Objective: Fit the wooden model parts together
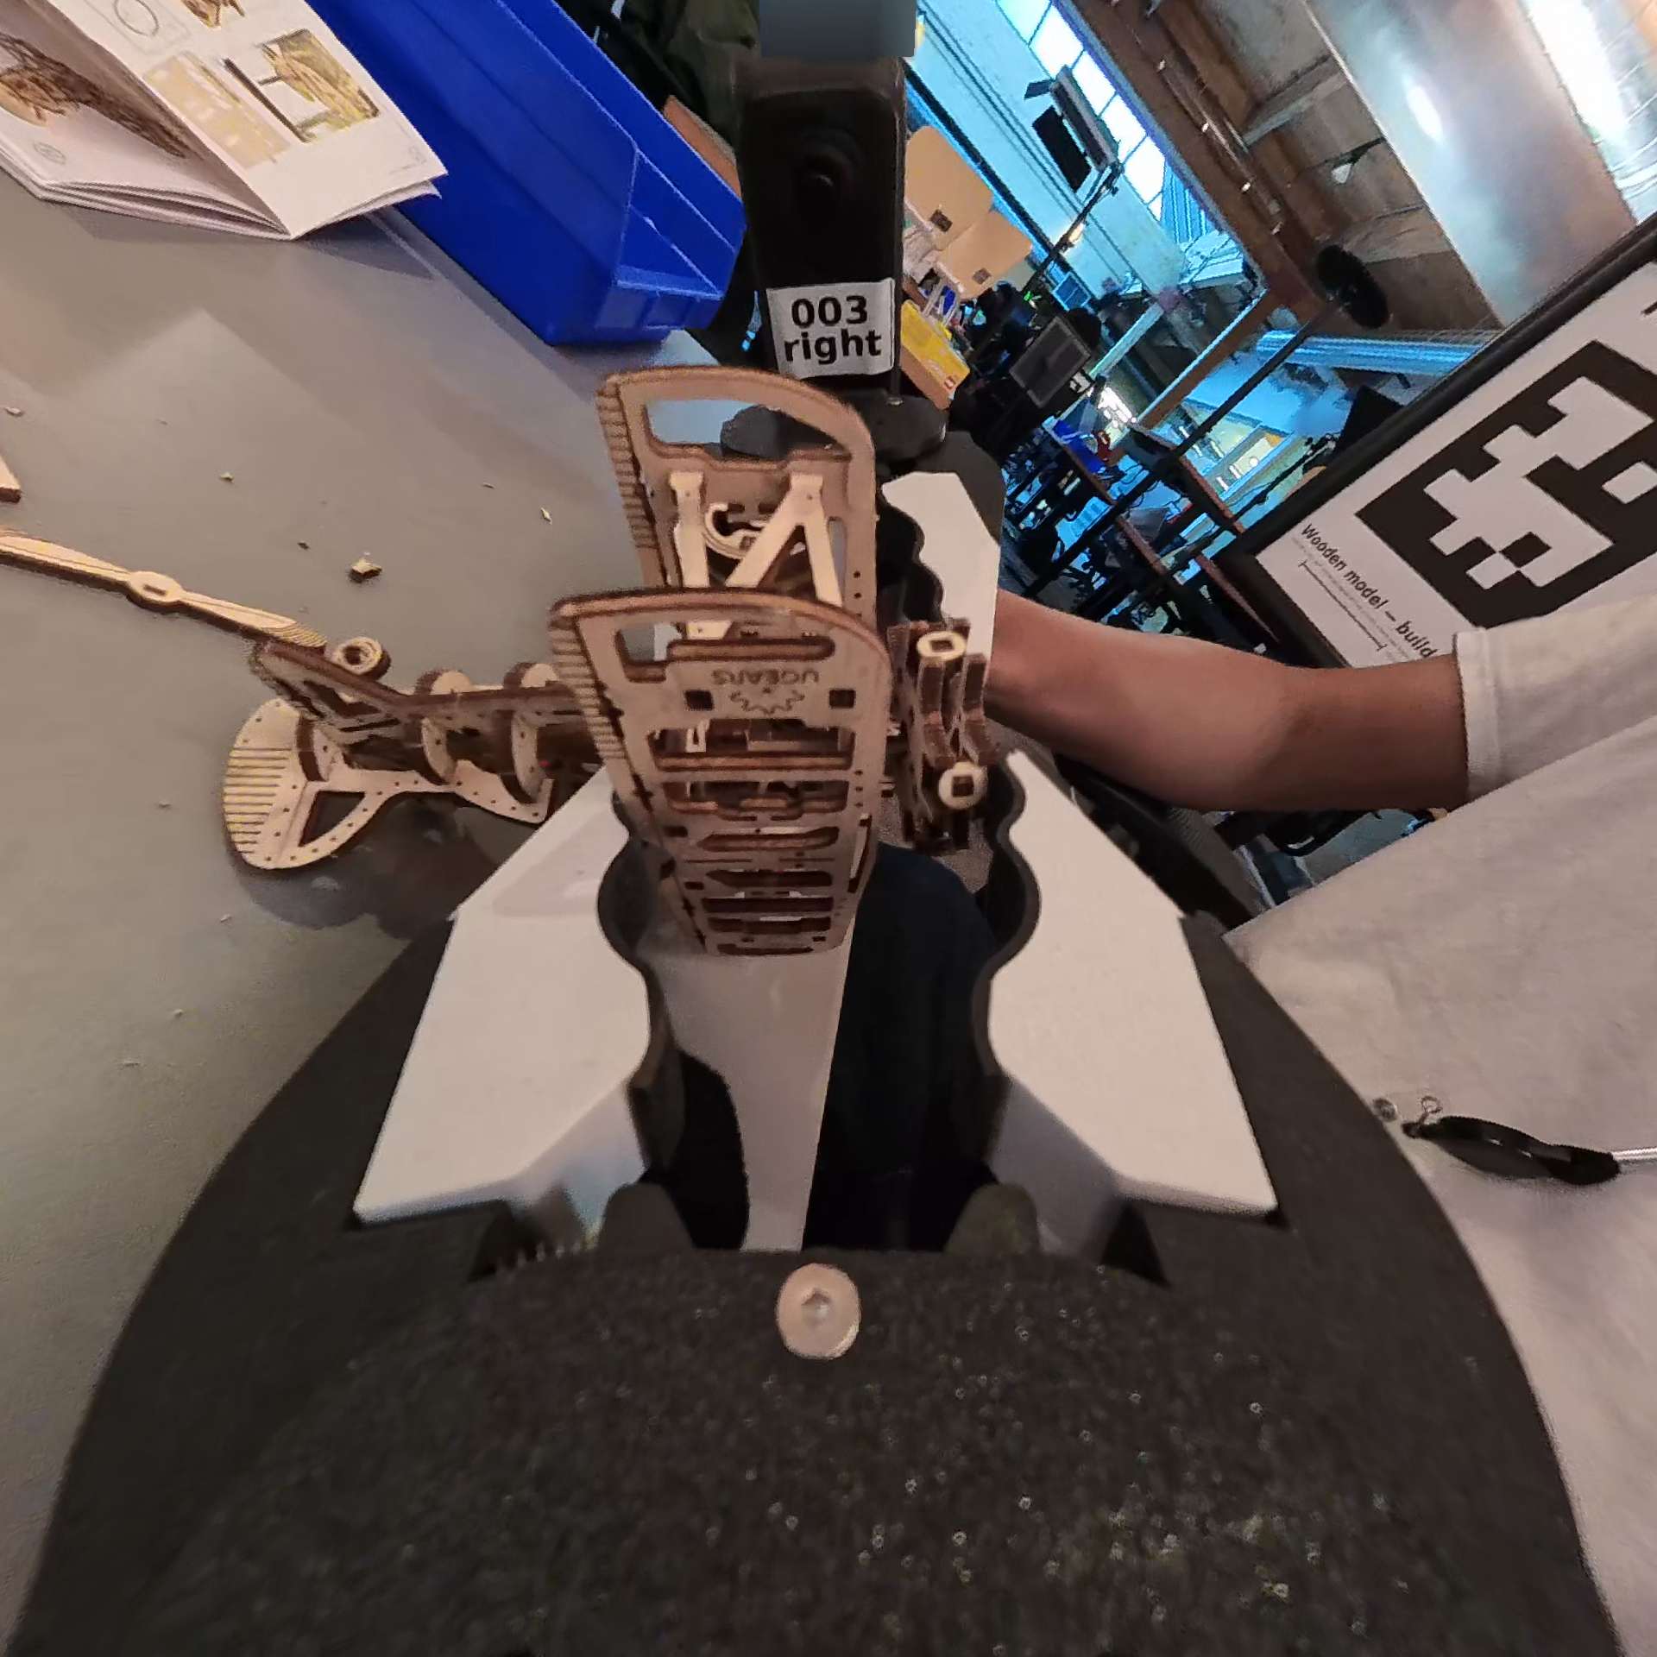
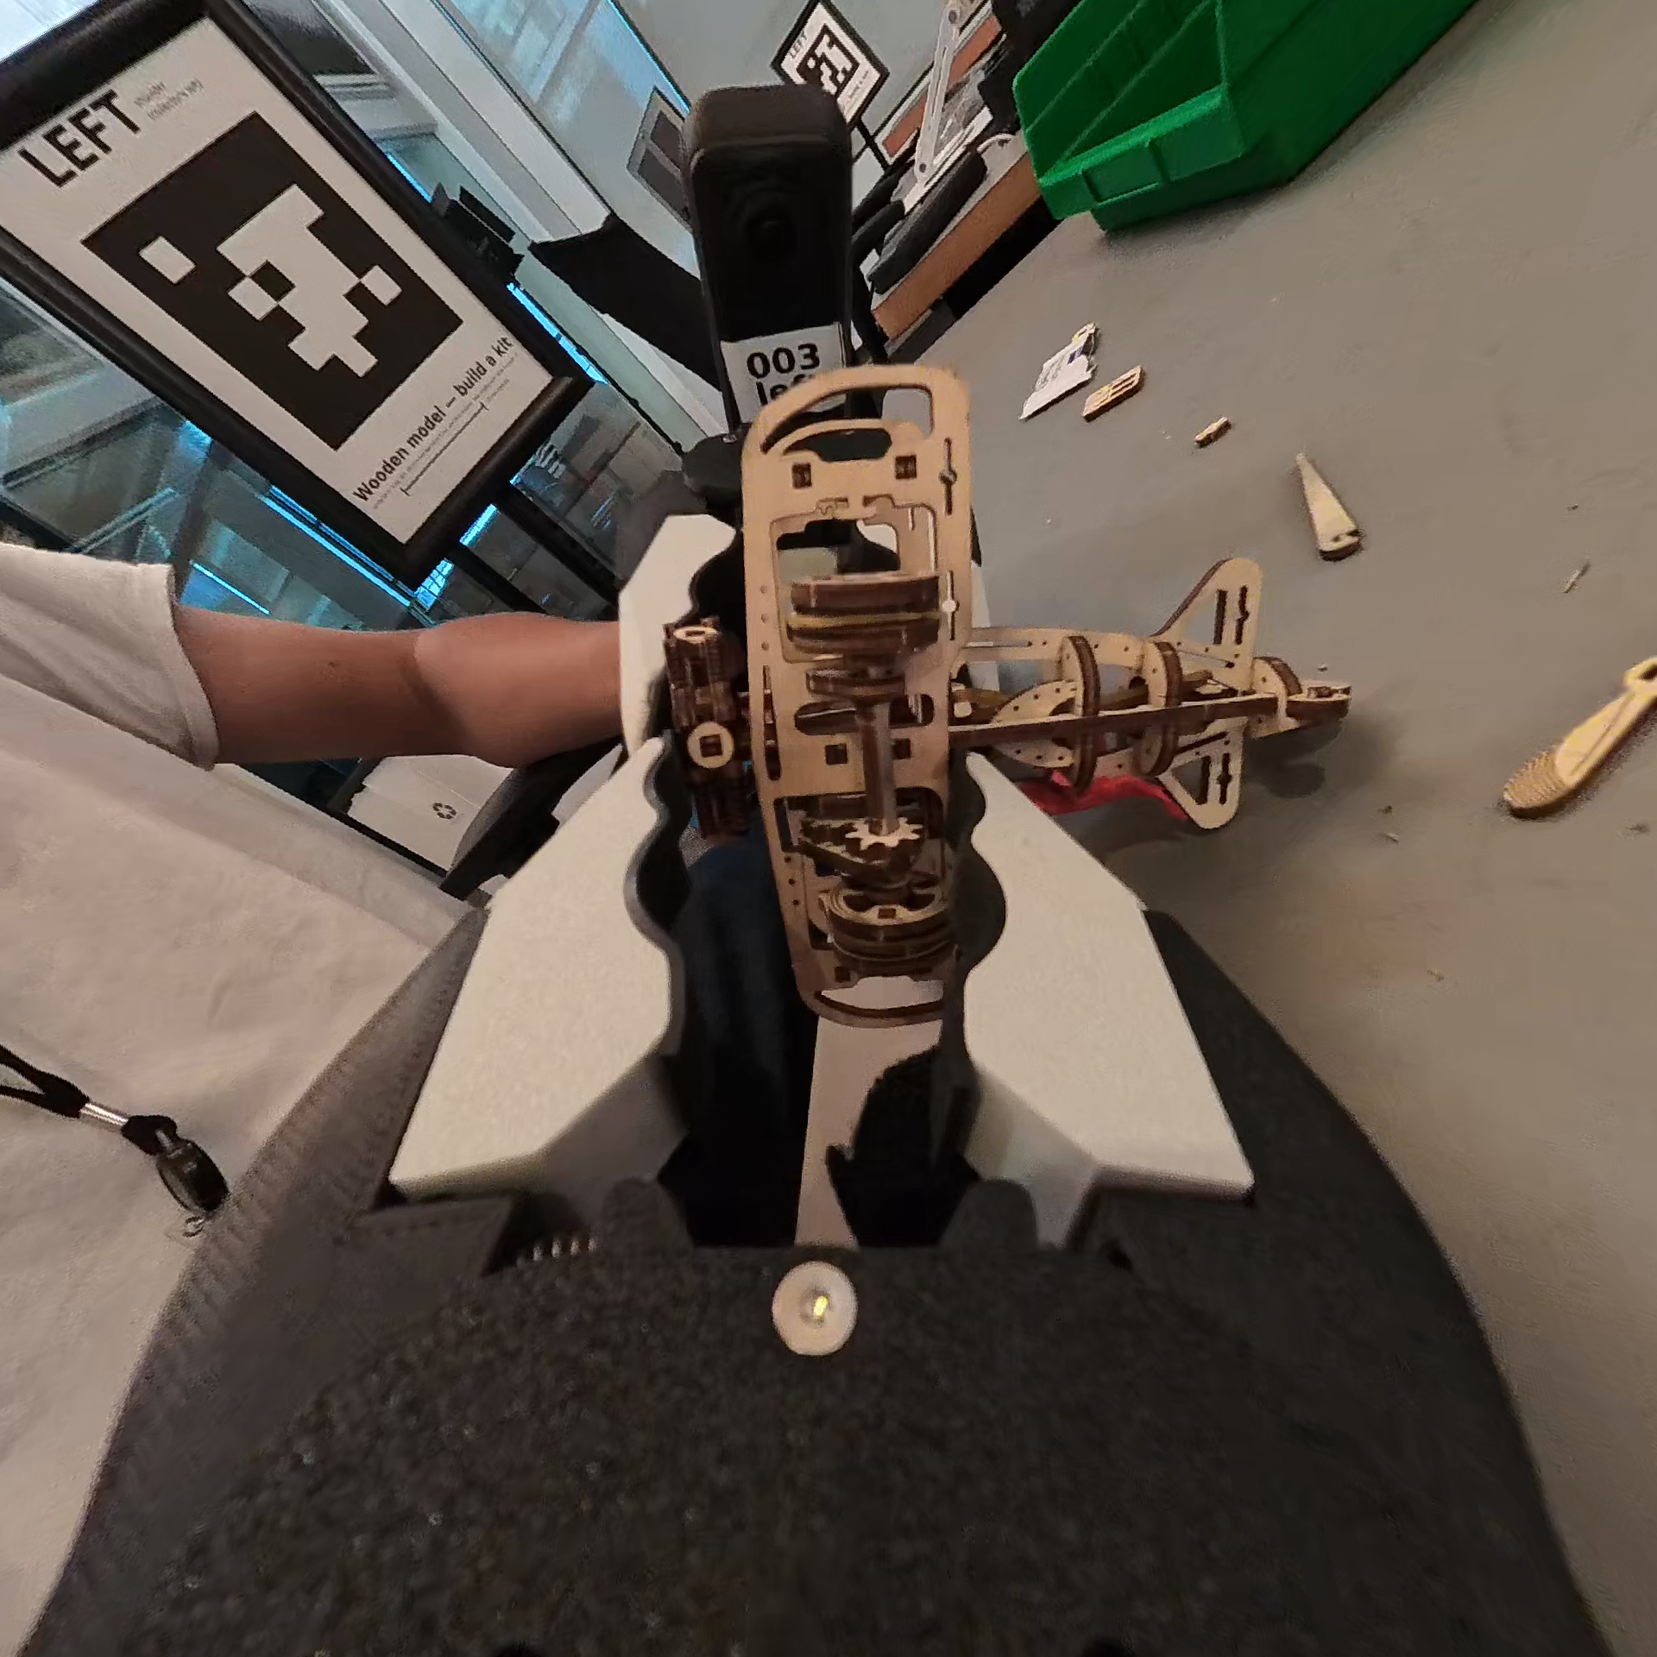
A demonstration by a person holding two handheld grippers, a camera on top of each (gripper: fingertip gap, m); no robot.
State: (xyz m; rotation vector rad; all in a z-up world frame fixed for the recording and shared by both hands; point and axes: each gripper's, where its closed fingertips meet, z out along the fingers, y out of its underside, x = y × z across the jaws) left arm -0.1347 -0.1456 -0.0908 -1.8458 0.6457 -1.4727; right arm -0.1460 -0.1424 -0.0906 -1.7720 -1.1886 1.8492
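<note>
- Facing each other across the grey table (image 2: 1435, 359), the two grippers meet at a wooden model plane (image 1: 744, 717) held between them, just above the table's edge.
- The left gripper (image 1: 811, 798) has its white fingers (image 1: 538, 1013) spread around the plane's wing panels; whether the pads actually press the wood cannot be told from this view.
- The right gripper (image 2: 811, 789) likewise has its fingers (image 2: 1094, 1031) set either side of the wing section, with a gap showing on the left side, so its grip cannot be told either.
- The wings stand upright on edge, one panel behind the other, with small gears and a shaft (image 2: 874, 771) visible between them.
- The fuselage and tail (image 2: 1201, 699) stick out sideways over the table, the tail fin close to or resting on the surface.
- A dark wooden engine block (image 2: 708, 726) sits at the nose, on the side toward the person's forearm (image 2: 403, 681).
- Loose wooden pieces lie on the table: a pointed sliver (image 2: 1322, 511), a ridged paddle-shaped part (image 2: 1587, 744) and small offcuts (image 2: 1112, 392).
- A long flat strip (image 1: 134, 583) lies well apart from the model on the left gripper's side.
- A blue bin (image 1: 556, 161) and an open instruction booklet (image 1: 197, 108) sit at the far edge.
- A green bin (image 2: 1255, 99) stands at the other end of the table.
</note>
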